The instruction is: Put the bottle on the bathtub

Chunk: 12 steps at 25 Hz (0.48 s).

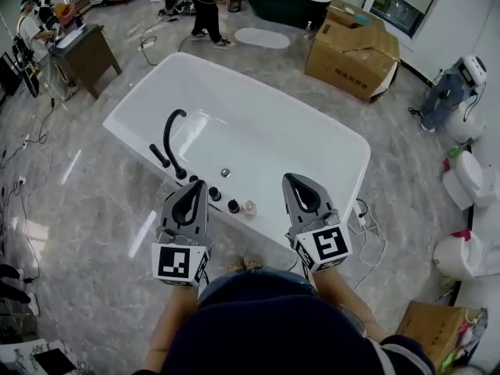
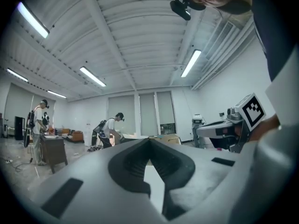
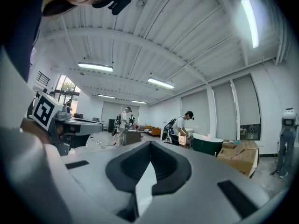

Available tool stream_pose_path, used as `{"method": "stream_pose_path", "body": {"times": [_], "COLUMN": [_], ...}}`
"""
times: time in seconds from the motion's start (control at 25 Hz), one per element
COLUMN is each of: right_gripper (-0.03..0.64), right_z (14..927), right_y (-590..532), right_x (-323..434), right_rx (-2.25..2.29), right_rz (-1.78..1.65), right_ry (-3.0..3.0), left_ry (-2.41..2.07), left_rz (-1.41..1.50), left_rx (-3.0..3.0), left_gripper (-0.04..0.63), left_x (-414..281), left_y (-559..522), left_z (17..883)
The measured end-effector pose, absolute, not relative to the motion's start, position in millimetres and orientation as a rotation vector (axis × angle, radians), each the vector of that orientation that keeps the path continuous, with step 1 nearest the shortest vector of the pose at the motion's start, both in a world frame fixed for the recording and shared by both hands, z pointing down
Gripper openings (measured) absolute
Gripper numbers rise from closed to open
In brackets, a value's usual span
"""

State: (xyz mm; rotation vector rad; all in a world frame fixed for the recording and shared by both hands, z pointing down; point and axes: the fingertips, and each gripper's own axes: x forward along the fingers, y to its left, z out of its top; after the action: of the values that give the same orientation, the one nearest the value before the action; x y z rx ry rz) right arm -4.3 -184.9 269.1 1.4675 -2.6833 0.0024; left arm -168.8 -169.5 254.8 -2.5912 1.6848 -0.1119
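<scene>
**Both claws closed and empty at the tub's near edge**

My left claw [image 1: 200, 184] and right claw [image 1: 287, 177] point level, jaws together on nothing. Between them, the small bottle [image 1: 249, 208] stands on the white bathtub's [image 1: 266, 143] near rim beside black knobs [image 1: 215, 194]; its details are too small to make out. Open floor [image 1: 94, 209] flanks the tub, and a cardboard box [image 1: 351, 49] sits beyond.

A big indoor hall set up as a bathroom mock-up for recording work. A white bathtub [image 1: 266, 139] stands free on the marble-look floor [image 1: 86, 201], a dark tub [image 1: 289, 5] far off, toilets [image 1: 469, 178] at right. Cardboard boxes [image 1: 351, 49], loose cables [image 1: 367, 225], a cluttered counter [image 1: 84, 53], ceiling strip lights [image 2: 92, 76] and people [image 2: 110, 129] wearing gear mark it as a workplace, not a home.
</scene>
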Motion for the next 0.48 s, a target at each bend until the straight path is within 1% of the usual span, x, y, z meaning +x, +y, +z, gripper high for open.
{"method": "stream_pose_path", "body": {"times": [0.2, 0.36, 0.48], "right_gripper": [0.026, 0.026, 0.026], "right_z": [210, 180, 164], "right_y": [-196, -189, -181], "right_x": [-8, -6, -9], "right_rx": [1.535, 1.568, 1.561], "right_rz": [-0.09, -0.131, -0.229], "right_ry": [-2.721, -2.749, -2.737], "left_ry": [1.708, 1.72, 1.707], "left_rz": [-0.081, -0.019, 0.008], "left_rx": [-2.48, -2.446, -2.437], "left_gripper": [0.023, 0.023, 0.023], "left_x": [-180, -174, -168], "left_y": [-175, -169, -163], "left_z": [202, 169, 155]}}
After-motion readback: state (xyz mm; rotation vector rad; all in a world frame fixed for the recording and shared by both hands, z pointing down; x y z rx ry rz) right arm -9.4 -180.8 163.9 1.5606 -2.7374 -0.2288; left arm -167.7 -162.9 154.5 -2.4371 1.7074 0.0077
